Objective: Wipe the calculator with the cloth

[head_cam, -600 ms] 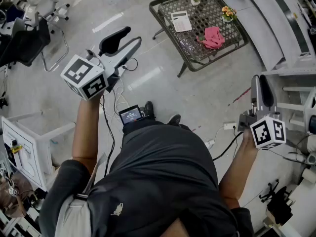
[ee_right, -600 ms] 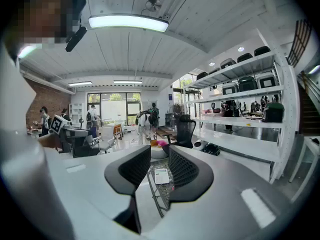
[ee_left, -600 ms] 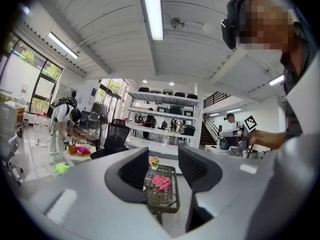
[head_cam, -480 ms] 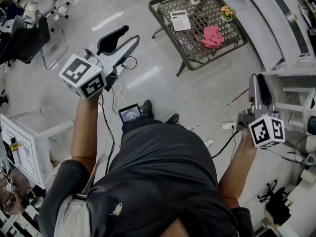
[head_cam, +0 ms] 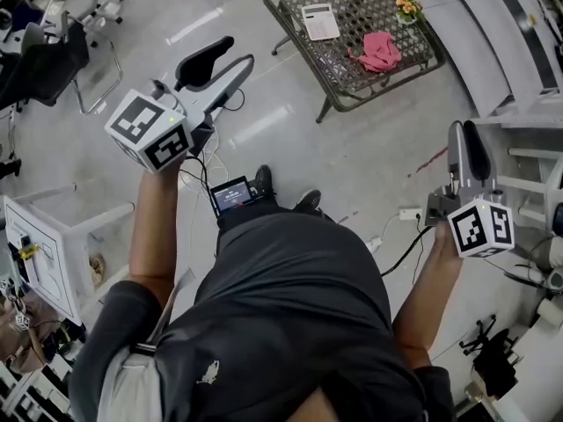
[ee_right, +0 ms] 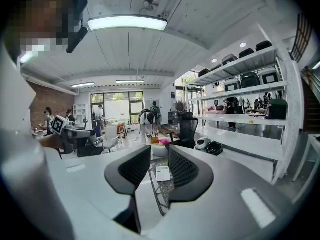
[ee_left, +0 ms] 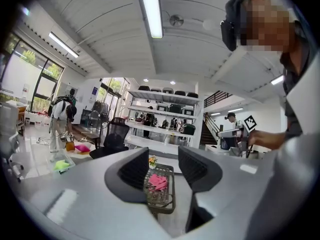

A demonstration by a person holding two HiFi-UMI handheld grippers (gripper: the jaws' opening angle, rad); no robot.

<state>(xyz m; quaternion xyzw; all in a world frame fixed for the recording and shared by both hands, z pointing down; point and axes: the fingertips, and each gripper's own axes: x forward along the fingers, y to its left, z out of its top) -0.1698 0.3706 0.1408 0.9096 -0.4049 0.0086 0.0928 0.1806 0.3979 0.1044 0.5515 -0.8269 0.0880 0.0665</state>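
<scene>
A white calculator [head_cam: 319,21] lies on the left part of a low metal mesh table [head_cam: 339,82], far ahead on the floor. A crumpled pink cloth [head_cam: 378,51] lies to its right on the same table. My left gripper [head_cam: 222,61] is held up at the left, open and empty, well short of the table. My right gripper [head_cam: 465,139] hangs at the right, open and empty too. In the left gripper view the pink cloth [ee_left: 159,180] shows between the jaws, far off. The calculator [ee_right: 163,173] shows between the jaws in the right gripper view.
Small flower pots [head_cam: 405,7] stand at the table's far edge. A white counter [head_cam: 501,42] and shelving run along the right. A white cabinet [head_cam: 53,244] and a chair [head_cam: 53,60] stand at the left. Cables and a power strip [head_cam: 406,214] lie on the floor.
The table has slid toward the top edge of the head view. Both grippers have shifted only slightly and stay empty.
</scene>
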